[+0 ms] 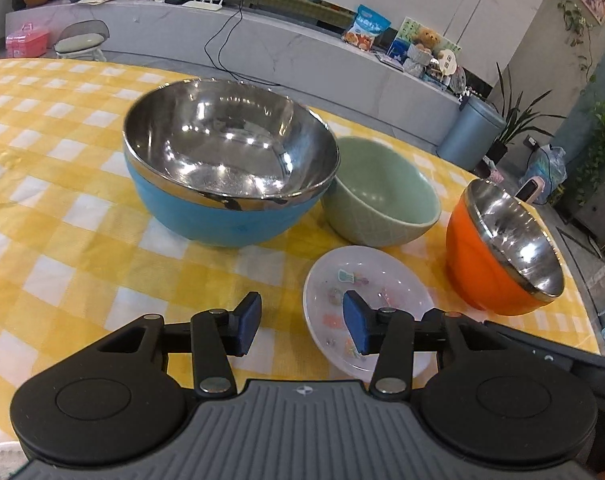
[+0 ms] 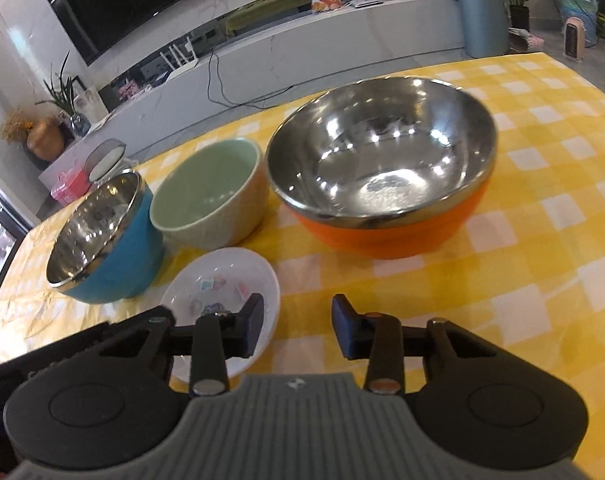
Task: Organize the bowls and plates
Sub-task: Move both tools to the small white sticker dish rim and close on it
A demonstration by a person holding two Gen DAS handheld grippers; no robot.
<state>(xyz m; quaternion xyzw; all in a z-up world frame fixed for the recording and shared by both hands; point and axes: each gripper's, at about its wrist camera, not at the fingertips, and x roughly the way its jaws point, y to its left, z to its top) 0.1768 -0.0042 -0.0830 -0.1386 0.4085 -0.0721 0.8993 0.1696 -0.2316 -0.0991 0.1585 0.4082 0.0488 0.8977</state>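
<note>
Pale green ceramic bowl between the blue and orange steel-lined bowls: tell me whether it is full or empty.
Empty. The pale green ceramic bowl stands upright, and both wrist views show its bare glazed inside down to the bottom.

Yellow-checked table [image 1: 62, 240] with blue bowl [image 1: 222, 220], green bowl [image 1: 382, 200], orange bowl [image 1: 482, 264], white plate [image 1: 366, 276]

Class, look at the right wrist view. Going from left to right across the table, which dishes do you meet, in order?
Blue bowl → green bowl → orange bowl. The small white plate sits nearer the camera, below the blue and green bowls, so its place in the order is unclear.
</note>
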